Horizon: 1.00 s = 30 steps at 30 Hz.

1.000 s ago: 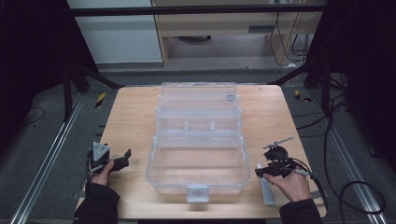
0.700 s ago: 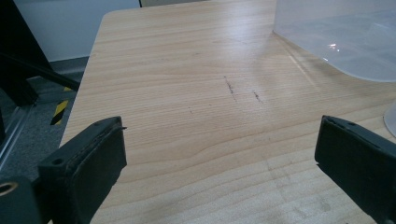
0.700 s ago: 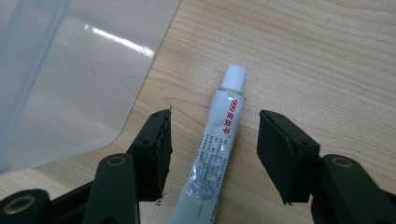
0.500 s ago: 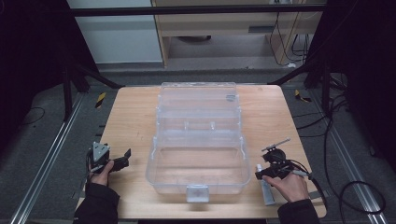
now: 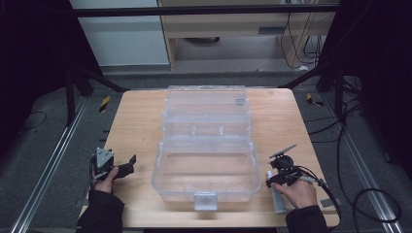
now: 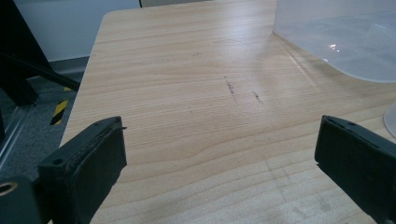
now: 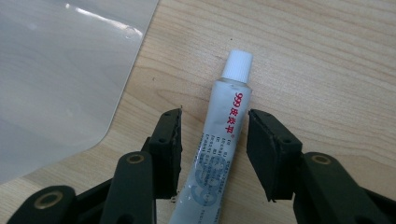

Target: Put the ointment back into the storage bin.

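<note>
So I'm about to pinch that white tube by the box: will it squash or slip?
The tube looks like a soft, partly flattened ointment tube, so it will probably dent between the right gripper jaws. Its glossy skin may slip. Lying flat, it seems unlikely to roll, and it looks light.

Open box (image 5: 206, 145) sits mid-table (image 5: 136, 121), lid half lying back toward the far edge, base half nearer me. My left gripper (image 5: 127, 166) rests on the table left of the box base, apart from it. My right gripper (image 5: 273, 180) is down at the near right, just beside the box corner. A tube (image 7: 219, 140) lies flat on the table between its jaws, cap pointing away from the gripper.
</note>
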### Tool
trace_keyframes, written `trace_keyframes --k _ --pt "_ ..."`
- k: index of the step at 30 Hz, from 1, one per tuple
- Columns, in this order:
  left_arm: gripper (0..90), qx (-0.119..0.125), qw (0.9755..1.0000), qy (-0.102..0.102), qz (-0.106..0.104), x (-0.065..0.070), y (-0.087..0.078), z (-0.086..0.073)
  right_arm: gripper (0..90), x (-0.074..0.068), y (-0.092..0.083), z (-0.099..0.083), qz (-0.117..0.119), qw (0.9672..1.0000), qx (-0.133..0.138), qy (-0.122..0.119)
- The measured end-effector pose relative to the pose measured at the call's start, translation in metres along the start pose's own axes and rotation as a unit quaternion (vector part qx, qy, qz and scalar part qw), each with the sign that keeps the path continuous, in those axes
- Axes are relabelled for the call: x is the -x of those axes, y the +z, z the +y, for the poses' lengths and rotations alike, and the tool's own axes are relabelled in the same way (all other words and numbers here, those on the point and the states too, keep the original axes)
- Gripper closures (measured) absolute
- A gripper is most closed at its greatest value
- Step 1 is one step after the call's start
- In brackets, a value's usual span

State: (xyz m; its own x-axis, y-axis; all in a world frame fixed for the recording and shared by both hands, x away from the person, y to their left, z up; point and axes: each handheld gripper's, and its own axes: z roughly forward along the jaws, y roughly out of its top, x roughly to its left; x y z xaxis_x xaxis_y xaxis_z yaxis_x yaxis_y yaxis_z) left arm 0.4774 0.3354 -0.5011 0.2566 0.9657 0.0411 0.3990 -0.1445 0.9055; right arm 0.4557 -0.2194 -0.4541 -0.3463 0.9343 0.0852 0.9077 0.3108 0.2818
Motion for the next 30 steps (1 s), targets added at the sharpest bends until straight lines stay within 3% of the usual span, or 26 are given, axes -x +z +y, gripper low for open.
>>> trace_keyframes --k 5,30 --pt "1.5 0.000 1.0000 0.000 0.000 0.000 0.000 0.000 57.4 0.003 0.003 -0.002 0.003 1.0000 -0.003 0.006" --pt "1.5 0.000 1.0000 0.000 0.000 0.000 0.000 0.000 69.8 0.002 0.014 0.003 -0.002 0.9991 -0.041 -0.011"
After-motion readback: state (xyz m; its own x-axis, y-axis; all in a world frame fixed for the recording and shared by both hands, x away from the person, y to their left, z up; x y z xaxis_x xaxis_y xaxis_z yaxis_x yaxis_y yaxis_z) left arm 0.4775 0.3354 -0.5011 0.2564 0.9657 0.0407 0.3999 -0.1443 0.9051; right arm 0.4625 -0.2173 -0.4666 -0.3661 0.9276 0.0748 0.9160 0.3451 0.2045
